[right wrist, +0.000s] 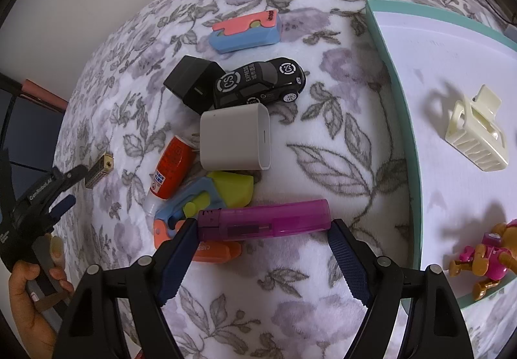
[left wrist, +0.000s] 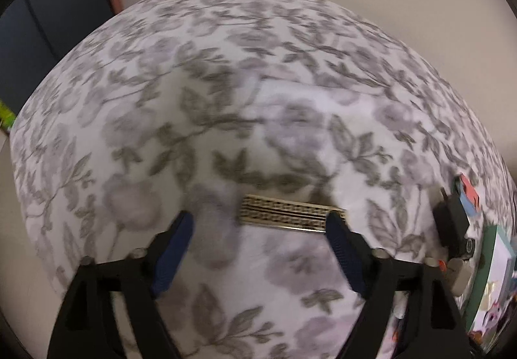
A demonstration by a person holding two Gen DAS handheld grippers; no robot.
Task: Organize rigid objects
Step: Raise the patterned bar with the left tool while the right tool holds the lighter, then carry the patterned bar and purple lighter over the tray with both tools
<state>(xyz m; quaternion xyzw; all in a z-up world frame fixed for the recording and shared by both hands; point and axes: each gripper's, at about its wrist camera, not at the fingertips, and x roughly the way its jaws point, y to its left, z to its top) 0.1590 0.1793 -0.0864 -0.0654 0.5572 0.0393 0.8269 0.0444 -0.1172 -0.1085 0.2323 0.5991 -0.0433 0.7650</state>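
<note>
Nearest in the right wrist view, the right gripper (right wrist: 263, 237) is seen clamped on a purple lighter (right wrist: 263, 220), which lies crosswise between the two blue pads and is touched at both ends. Just behind the lighter, a heap of small things is found on the floral blanket (right wrist: 323, 152): an orange piece (right wrist: 218, 250), a blue and orange toy (right wrist: 181, 207), a yellow-green block (right wrist: 234, 187), a red tube (right wrist: 169, 165) and a white charger (right wrist: 234, 137). Further back, a black toy car (right wrist: 260, 82) is placed touching a black adapter (right wrist: 194, 82), and a pink and blue block (right wrist: 245, 29) is farthest. To the right, a tray with a teal rim (right wrist: 405, 120) is seen; a cream hair clip (right wrist: 475, 129) and a pink toy figure (right wrist: 484, 258) lie in it.

In the left wrist view, the left gripper (left wrist: 261, 239) is seen released, with jaws wide. A gold patterned bar (left wrist: 289, 213) lies on the blanket, one end beside the right-hand pad; contact cannot be told.
</note>
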